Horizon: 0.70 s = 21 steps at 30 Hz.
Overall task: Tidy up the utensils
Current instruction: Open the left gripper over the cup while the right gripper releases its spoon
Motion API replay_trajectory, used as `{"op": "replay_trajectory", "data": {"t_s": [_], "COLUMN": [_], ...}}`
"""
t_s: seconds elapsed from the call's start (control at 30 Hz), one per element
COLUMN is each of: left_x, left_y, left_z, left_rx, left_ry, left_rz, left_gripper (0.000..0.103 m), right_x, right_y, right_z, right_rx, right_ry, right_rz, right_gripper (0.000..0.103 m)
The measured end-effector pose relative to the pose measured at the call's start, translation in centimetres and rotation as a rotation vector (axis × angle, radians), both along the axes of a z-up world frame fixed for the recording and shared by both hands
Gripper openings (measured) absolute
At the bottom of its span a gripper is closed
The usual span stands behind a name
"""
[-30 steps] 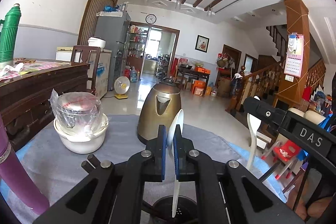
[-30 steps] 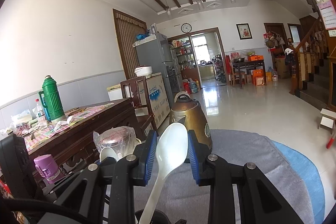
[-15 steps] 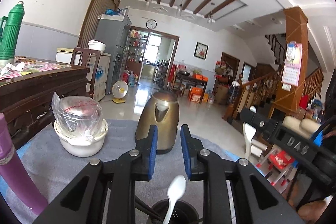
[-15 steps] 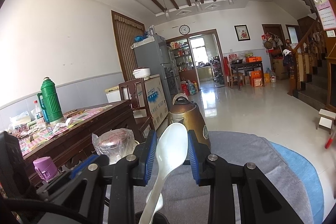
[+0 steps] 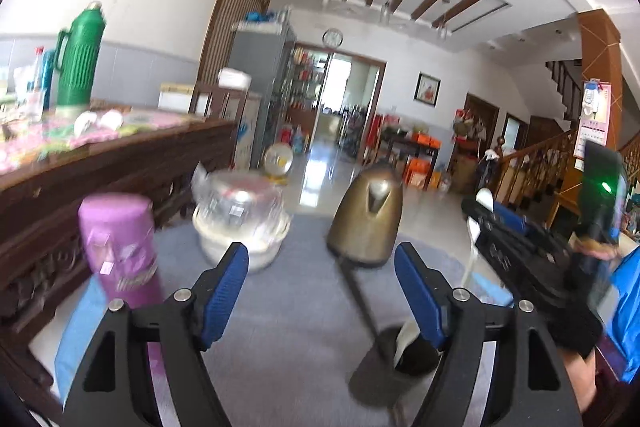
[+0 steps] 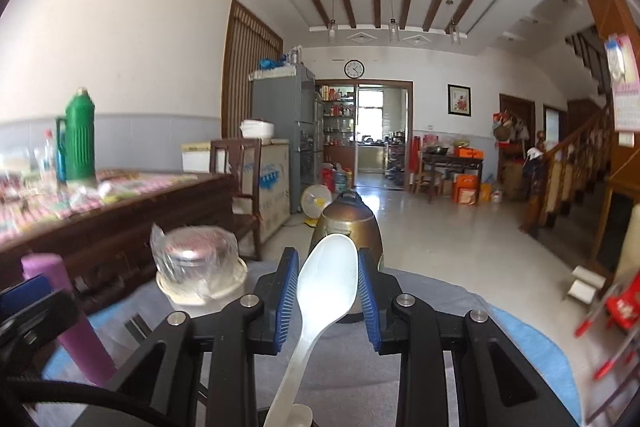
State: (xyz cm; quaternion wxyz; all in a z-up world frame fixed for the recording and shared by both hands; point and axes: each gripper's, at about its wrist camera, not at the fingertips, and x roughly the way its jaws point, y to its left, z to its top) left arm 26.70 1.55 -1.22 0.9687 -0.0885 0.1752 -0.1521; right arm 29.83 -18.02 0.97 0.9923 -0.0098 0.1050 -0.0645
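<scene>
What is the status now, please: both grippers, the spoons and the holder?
Left gripper opening, nothing between pads. Right gripper shut on white spoon. Dark utensil holder already has a spoon inside. Kettle stands behind, not blocking.

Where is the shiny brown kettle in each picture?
Left wrist view: the kettle is right of centre, on the grey cloth.
Right wrist view: the kettle is in the middle, partly behind a white spoon.
Shared landmark: the round wall clock above the doorway.
</scene>
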Motion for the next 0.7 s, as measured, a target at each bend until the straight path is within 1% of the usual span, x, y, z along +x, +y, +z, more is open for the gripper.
{"op": "replay_trajectory", "data": {"t_s": [0.03,0.1,0.23,0.3,0.33,0.37,0.4,0.43,0.47,0.57,0.7], "left_x": [-0.3,-0.9,-2.0,-2.5,-2.6,-2.7,-2.9,-3.0,-3.2,-4.1,-5.7], "left_y": [0.4,1.1,2.2,2.6,2.7,3.0,3.0,3.0,3.1,3.1,3.1], "left_z": [-0.8,-2.0,-4.2,-5.2,-5.6,-6.0,-6.4,-6.7,-6.9,-7.3,-7.6], "left_rx": [0.005,0.017,0.013,0.014,0.015,0.018,0.024,0.029,0.031,0.045,0.067], "left_ry": [0.024,0.060,0.134,0.164,0.175,0.187,0.203,0.213,0.217,0.226,0.233], "left_rz": [0.000,0.003,-0.001,0.003,0.002,0.000,-0.001,-0.003,-0.004,-0.013,-0.022], "left_gripper": [0.077,0.077,0.077,0.077,0.077,0.077,0.077,0.077,0.077,0.077,0.077], "right_x": [0.1,0.3,0.9,0.7,0.5,0.2,0.0,-0.4,-1.1,-2.8,-6.8], "right_y": [0.7,1.1,1.3,1.2,1.1,0.9,0.6,0.2,-0.2,-0.9,-2.6], "right_z": [-0.4,-1.0,-2.4,-2.9,-2.9,-2.9,-2.7,-2.5,-2.1,-0.8,1.4], "right_rx": [-0.035,-0.066,-0.060,-0.066,-0.061,-0.037,-0.002,0.025,0.057,0.085,0.134], "right_ry": [0.001,0.008,0.050,0.066,0.069,0.079,0.086,0.080,0.061,0.022,-0.074], "right_rz": [-0.024,-0.042,-0.047,-0.063,-0.054,-0.033,-0.015,-0.010,-0.002,0.003,-0.015], "right_gripper": [0.033,0.033,0.033,0.035,0.039,0.057,0.064,0.067,0.067,0.067,0.067]}}
